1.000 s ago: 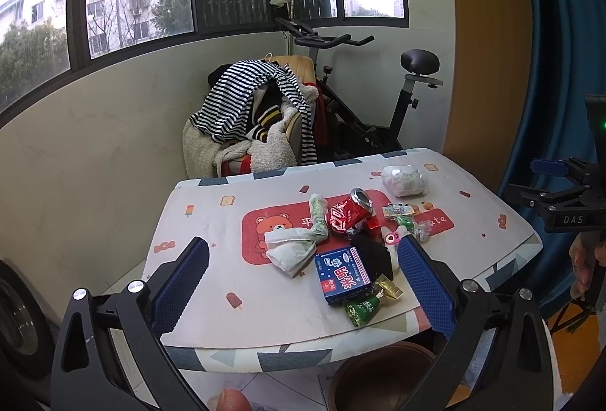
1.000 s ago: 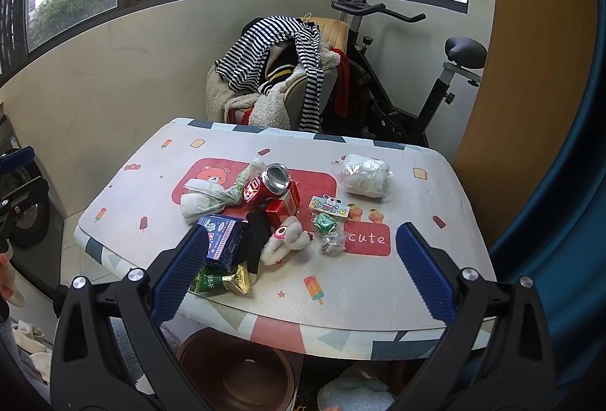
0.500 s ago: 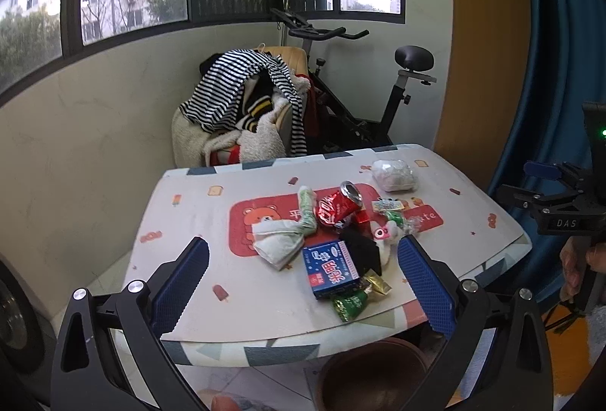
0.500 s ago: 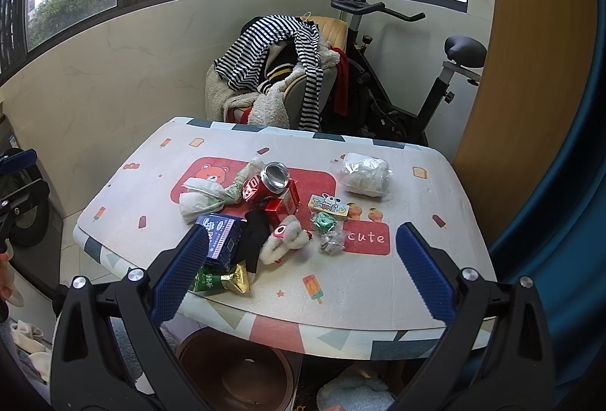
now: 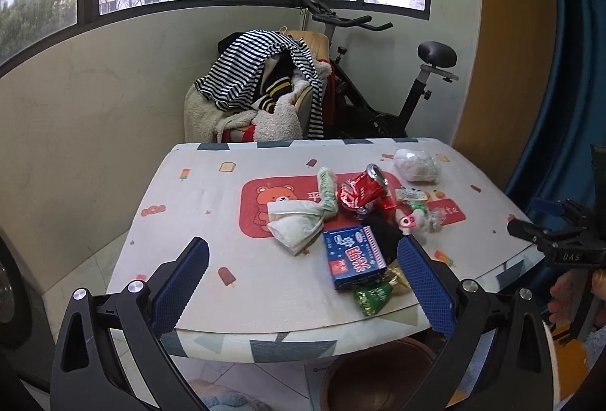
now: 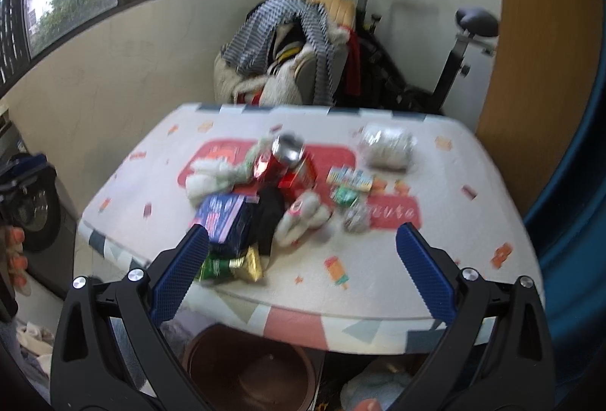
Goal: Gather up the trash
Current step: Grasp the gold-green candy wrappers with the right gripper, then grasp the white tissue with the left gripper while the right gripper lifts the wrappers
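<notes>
A heap of trash lies on the patterned table (image 5: pixel 212 221): a crushed red can (image 5: pixel 360 189), a blue box (image 5: pixel 354 256), a white crumpled wrapper (image 5: pixel 297 223), a green and gold foil packet (image 5: pixel 375 295) and a clear bag (image 5: pixel 416 165). My left gripper (image 5: pixel 303 274) is open and empty, above the table's near edge. My right gripper (image 6: pixel 303 271) is open and empty, near the front edge. In the right wrist view the can (image 6: pixel 282 157), the blue box (image 6: pixel 223 216) and the foil packet (image 6: pixel 231 265) show blurred.
A brown bin (image 5: pixel 378 373) stands on the floor under the table's front edge; it also shows in the right wrist view (image 6: pixel 246 369). A chair piled with striped clothes (image 5: pixel 265 85) and an exercise bike (image 5: pixel 397 85) stand behind the table. A blue curtain (image 5: pixel 568 70) hangs right.
Both grippers have moved closer to the table and the trash looms larger. The right wrist view is now blurred by motion. Both stay open.
</notes>
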### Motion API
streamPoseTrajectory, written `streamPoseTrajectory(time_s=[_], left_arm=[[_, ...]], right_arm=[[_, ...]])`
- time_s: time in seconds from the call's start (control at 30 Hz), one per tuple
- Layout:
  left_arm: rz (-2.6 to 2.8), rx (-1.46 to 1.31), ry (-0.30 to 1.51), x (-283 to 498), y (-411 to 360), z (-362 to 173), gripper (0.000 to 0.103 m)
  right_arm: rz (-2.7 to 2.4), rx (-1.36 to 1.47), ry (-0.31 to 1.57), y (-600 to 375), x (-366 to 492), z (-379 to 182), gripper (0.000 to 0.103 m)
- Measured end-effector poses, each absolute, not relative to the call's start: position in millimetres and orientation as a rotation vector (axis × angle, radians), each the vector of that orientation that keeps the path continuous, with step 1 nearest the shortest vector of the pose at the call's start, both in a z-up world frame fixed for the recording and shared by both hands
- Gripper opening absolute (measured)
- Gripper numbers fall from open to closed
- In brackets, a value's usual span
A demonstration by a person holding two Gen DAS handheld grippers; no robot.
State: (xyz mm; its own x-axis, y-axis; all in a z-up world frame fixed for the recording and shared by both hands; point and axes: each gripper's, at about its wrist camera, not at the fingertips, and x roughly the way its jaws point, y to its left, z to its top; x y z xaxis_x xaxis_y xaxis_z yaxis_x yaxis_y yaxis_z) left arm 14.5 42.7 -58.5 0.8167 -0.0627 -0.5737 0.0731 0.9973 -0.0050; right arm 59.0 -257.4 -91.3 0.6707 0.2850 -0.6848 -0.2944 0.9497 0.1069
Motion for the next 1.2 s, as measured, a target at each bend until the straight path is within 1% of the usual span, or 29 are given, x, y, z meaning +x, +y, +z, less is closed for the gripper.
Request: streamPoseTrajectory(time_s=[0.13, 0.33, 0.53, 0.63, 0.67, 0.73, 0.8, 0.83, 0.9, 0.93, 0.97, 1.0, 1.03, 1.07, 1.1, 1.13, 1.2], left_arm=[[-0.057, 0.048, 0.585, 19.3, 47.8, -72.6, 0.098], [-0.055, 0.054, 0.64, 30.1, 55.6, -99.0, 0.098], [-0.05, 0.019, 0.698, 41.1, 67.4, -116.4, 0.098], [-0.034, 0.005, 0.716, 45.3, 71.8, -122.2, 0.098], [-0.032, 0.0, 0.719, 46.4, 72.2, -123.6, 0.098], [-0.028, -0.008, 0.724, 48.5, 73.7, -126.1, 0.098], [-0.021, -0.011, 0.729, 49.4, 73.7, -127.6, 0.098], [-0.02, -0.015, 0.731, 49.9, 73.9, -128.5, 0.098], [-0.023, -0.027, 0.737, 50.5, 74.6, -130.1, 0.098], [-0.025, -0.032, 0.741, 50.7, 74.7, -131.0, 0.098], [-0.025, -0.034, 0.743, 50.8, 74.1, -132.0, 0.098], [-0.025, -0.036, 0.745, 51.1, 73.7, -132.8, 0.098], [-0.026, -0.04, 0.745, 51.3, 73.2, -133.8, 0.098], [-0.026, -0.045, 0.745, 51.0, 73.1, -134.7, 0.098], [-0.027, -0.051, 0.746, 51.1, 72.4, -135.1, 0.098], [-0.029, -0.06, 0.746, 51.1, 71.8, -135.9, 0.098], [-0.037, -0.073, 0.749, 52.1, 70.0, -137.3, 0.098]], right_arm=[[0.33, -0.013, 0.855, -237.4, 67.1, -127.2, 0.097], [0.383, 0.077, 0.969, -199.7, 86.6, -192.0, 0.097], [0.33, 0.182, 1.069, -177.6, 114.1, -227.7, 0.096], [0.272, 0.186, 1.098, -163.4, 126.5, -242.0, 0.096], [0.269, 0.182, 1.1, -160.1, 128.3, -244.7, 0.094], [0.262, 0.154, 1.11, -152.1, 131.4, -249.4, 0.085], [0.269, 0.116, 1.102, -145.3, 129.6, -251.3, 0.081], [0.292, 0.105, 1.102, -143.5, 128.8, -251.6, 0.07], [0.299, 0.084, 1.102, -143.7, 127.6, -250.9, 0.065], [0.318, 0.093, 1.099, -148.2, 124.5, -249.4, 0.054], [0.33, 0.107, 1.103, -152.5, 123.4, -248.5, 0.053], [0.342, 0.124, 1.104, -159.1, 121.1, -247.3, 0.049], [0.353, 0.146, 1.098, -168.1, 117.8, -245.5, 0.04], [0.352, 0.153, 1.094, -176.6, 115.3, -243.8, 0.037], [0.354, 0.162, 1.092, -182.2, 115.0, -242.5, 0.031], [0.357, 0.177, 1.089, -188.4, 113.9, -241.6, 0.028], [0.357, 0.21, 1.076, -205.8, 111.1, -238.4, 0.026]])
